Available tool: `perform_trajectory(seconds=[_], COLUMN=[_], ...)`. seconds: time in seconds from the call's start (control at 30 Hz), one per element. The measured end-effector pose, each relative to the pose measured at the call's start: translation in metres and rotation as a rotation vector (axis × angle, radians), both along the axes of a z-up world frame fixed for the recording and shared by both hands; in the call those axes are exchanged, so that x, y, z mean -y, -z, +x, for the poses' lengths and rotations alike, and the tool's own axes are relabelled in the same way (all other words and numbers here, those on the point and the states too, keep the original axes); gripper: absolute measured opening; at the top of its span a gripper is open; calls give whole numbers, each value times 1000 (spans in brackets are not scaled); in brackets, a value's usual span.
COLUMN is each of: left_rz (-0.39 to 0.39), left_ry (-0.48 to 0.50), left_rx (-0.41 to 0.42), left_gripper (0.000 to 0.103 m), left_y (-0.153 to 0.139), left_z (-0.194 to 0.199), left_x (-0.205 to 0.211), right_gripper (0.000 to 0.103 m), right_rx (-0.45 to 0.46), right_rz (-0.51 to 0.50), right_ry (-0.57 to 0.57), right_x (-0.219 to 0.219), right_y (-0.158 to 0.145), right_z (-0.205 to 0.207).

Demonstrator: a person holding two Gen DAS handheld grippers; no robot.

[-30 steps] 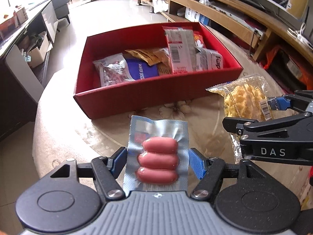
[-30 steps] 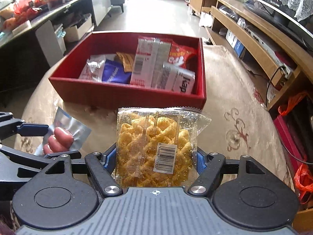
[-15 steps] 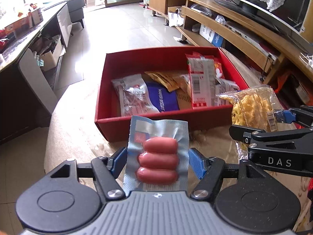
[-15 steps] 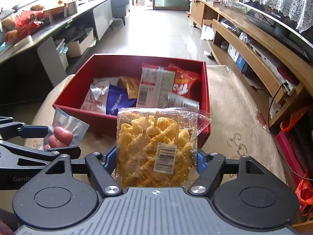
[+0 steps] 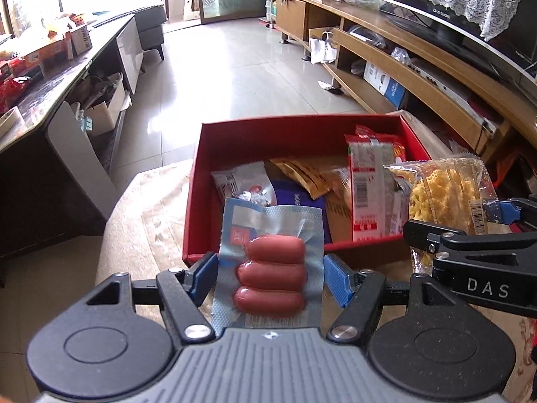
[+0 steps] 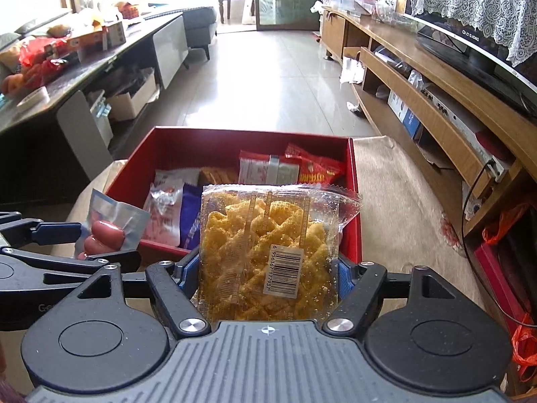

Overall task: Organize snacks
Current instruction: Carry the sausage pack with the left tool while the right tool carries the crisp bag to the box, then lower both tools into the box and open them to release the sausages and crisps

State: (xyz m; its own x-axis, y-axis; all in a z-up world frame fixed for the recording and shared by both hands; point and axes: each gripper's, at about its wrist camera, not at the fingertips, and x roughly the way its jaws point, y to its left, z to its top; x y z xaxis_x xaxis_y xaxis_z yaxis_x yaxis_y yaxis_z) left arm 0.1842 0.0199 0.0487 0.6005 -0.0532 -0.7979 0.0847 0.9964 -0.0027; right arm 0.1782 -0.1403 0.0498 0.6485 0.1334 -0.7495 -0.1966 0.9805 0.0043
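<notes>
My left gripper point(image 5: 270, 277) is shut on a silver vacuum pack of three red sausages point(image 5: 272, 268), held upright above the near wall of the red box point(image 5: 198, 181). Its blue pads press the pack's two side edges. To the right, my right gripper point(image 6: 265, 277) is shut on a clear bag of yellow crunchy snacks point(image 6: 265, 245), also lifted over the box's near wall point(image 6: 161, 248). Each gripper shows in the other's view: the sausage pack point(image 6: 107, 231) at the left, the snack bag point(image 5: 446, 194) at the right. Several snack packets point(image 5: 369, 188) lie inside the box.
The box sits on a round table with a beige patterned cloth point(image 6: 396, 201). A wooden TV cabinet point(image 6: 446, 100) runs along the right. A dark counter with boxes and fruit point(image 6: 67, 57) stands at the left. Tiled floor point(image 6: 275, 77) lies beyond.
Both grippers have risen and moved toward the box, each still holding its pack. The box now sits lower and closer in both views, with more of the room showing.
</notes>
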Motion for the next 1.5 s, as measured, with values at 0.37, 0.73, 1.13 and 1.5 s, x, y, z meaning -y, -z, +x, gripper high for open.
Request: perform_trajectory(seconds=[0.37,0.73,1.13,1.5], left_rz=[46,57,62,83], left_ry=[-21,-48,-80,-84], left_rx=[15,6,-22,-77], left_gripper=[63,63,63,62], left_y=[-1,5,17,37], left_z=[22,48,73,90], left_x=[1,3,5,11], right_gripper=[79,79,79,80], right_rx=[7,19,25,8], right_rz=[-27,-68,-81,-110], right_ry=[-4,-5,-11,-18], right_x=[-7,-11,-13,-15], right_y=[0,3,12,28], right_z=[24,46,69,82])
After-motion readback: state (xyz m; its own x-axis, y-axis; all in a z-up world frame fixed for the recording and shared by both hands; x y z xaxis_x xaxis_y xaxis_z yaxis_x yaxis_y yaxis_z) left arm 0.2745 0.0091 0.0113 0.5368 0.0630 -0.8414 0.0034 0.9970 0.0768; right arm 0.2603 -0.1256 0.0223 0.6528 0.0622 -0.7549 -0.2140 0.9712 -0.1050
